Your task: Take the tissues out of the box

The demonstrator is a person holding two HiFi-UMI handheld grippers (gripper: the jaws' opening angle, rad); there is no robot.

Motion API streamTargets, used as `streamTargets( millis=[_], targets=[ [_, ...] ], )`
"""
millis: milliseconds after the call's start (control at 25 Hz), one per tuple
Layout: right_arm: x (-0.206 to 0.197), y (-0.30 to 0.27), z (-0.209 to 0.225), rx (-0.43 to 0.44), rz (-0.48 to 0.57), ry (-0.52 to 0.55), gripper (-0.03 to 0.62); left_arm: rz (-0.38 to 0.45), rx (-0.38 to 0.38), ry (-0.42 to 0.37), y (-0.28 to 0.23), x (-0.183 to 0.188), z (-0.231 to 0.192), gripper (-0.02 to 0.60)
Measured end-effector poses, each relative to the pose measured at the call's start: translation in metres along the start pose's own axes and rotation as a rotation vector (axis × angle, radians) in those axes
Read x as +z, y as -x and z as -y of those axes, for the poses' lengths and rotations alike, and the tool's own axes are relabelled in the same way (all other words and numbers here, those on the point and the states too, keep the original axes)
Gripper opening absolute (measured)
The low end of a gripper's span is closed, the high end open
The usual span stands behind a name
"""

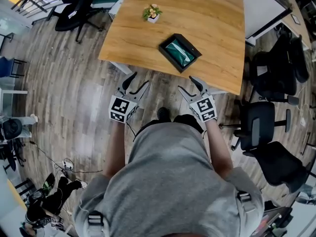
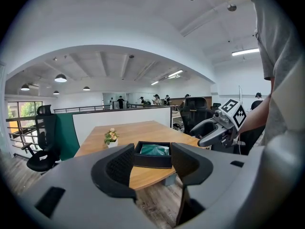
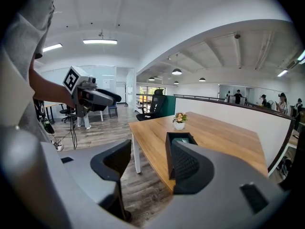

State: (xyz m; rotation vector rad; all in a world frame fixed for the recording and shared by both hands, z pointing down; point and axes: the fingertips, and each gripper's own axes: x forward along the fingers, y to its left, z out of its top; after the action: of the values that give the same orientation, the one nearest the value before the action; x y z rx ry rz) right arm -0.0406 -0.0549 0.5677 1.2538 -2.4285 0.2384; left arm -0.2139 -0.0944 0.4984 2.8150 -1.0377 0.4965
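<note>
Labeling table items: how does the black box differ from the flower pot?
The black box is dark, flat and rectangular; the flower pot is small, white and upright. The box holds teal contents, nearer the person; the pot holds flowers, farther back. Both rest on the wooden table.

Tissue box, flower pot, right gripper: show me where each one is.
Tissue box (image 2: 152, 161): left gripper view, on its black front wall.
Flower pot (image 1: 152, 13): head view, on the flowers above the white pot.
Right gripper (image 1: 185, 83): head view, midway between its open fingertips.
</note>
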Motion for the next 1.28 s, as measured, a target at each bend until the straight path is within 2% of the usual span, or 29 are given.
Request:
streamTargets(
  millis=[320, 720, 1280],
  targets=[
    [0.000, -0.013, 0.009, -0.028, -0.023, -0.020, 0.272, -0.004, -0.006, 0.017, -0.010, -0.004, -0.024, 0.249],
    [0.004, -0.037, 0.022, -0.016, -0.037, -0.021, 0.269, -0.012, 0.005, 0.038, -0.020, -0.006, -0.043, 0.247],
    [-0.002, -0.065, 0.064, -0.009, -0.065, -0.054, 0.261, -0.056, -0.001, 0.057, -0.059, -0.007, -0.058, 0.248]
  ],
)
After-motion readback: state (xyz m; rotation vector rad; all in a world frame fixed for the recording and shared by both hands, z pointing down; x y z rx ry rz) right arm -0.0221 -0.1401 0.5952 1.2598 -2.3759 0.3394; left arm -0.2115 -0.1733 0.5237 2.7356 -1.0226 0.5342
